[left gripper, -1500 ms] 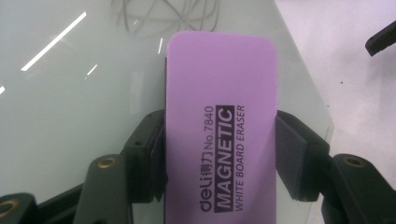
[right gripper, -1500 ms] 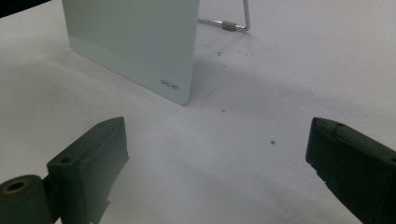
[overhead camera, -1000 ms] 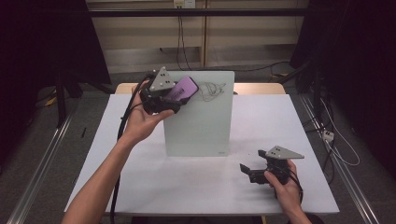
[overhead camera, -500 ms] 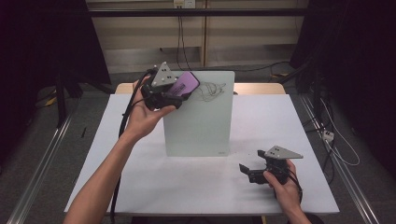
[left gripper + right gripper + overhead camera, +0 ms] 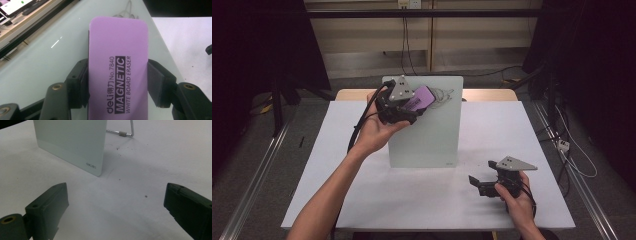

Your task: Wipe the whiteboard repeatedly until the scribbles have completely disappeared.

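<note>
**Eraser held at the top of the board**

The left gripper [image 5: 404, 107] pinches a purple eraser [image 5: 117, 67] by its long sides, jaws pressed against the edges. The eraser is a flat, round-cornered block with a smooth printed face, held at the upper part of the whiteboard [image 5: 432, 140], just beside faint scribbles [image 5: 443, 94]. This looks like the wiping step; the next move likely calls for pressing the eraser flat and sweeping over the marks. The board is glossy, pale, propped on a wire stand [image 5: 125, 132]. The right gripper [image 5: 492, 184] rests on the matte white table [image 5: 362, 200], jaws spread, holding nothing.
</note>
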The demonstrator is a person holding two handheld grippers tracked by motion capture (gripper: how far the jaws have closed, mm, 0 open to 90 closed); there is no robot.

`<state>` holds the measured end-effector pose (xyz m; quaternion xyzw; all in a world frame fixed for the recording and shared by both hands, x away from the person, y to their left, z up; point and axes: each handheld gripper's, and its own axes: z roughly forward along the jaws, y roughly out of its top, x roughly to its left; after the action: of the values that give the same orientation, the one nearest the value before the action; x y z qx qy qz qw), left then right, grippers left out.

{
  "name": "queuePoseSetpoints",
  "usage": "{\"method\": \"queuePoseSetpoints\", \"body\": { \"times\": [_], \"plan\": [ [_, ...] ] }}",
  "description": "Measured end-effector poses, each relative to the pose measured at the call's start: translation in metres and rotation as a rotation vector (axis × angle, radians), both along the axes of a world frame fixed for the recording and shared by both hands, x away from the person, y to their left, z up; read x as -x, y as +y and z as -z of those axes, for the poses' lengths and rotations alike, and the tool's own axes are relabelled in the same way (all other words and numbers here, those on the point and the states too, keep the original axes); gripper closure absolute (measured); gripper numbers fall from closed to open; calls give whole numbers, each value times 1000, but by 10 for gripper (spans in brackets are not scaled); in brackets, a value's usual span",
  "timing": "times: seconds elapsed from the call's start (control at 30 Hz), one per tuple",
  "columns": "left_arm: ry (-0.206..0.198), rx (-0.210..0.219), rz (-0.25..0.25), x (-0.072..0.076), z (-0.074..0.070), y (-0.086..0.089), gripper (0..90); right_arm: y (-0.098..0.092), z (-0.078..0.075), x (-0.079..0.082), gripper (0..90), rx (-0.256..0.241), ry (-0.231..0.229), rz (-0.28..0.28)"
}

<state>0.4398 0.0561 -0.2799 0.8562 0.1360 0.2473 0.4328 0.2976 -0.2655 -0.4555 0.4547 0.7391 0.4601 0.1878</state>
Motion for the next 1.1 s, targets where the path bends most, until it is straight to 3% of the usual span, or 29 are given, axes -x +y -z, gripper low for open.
{"method": "queuePoseSetpoints", "body": {
  "times": [0.3,0.6,0.8,0.93,1.1],
  "plan": [
    [9,-31,24,6,14,-11,406,0,-1,1,59,0,-3,-2],
    [47,-67,64,14,34,-23,407,0,-1,1,59,0,-6,-3],
    [56,-56,62,11,28,-21,407,0,-1,1,59,-1,-7,-3],
    [41,-48,53,6,16,-18,407,0,-1,1,59,-2,-7,-4],
    [23,-3,20,-2,-4,-9,407,0,-1,2,58,1,-10,-7]
  ]
}}
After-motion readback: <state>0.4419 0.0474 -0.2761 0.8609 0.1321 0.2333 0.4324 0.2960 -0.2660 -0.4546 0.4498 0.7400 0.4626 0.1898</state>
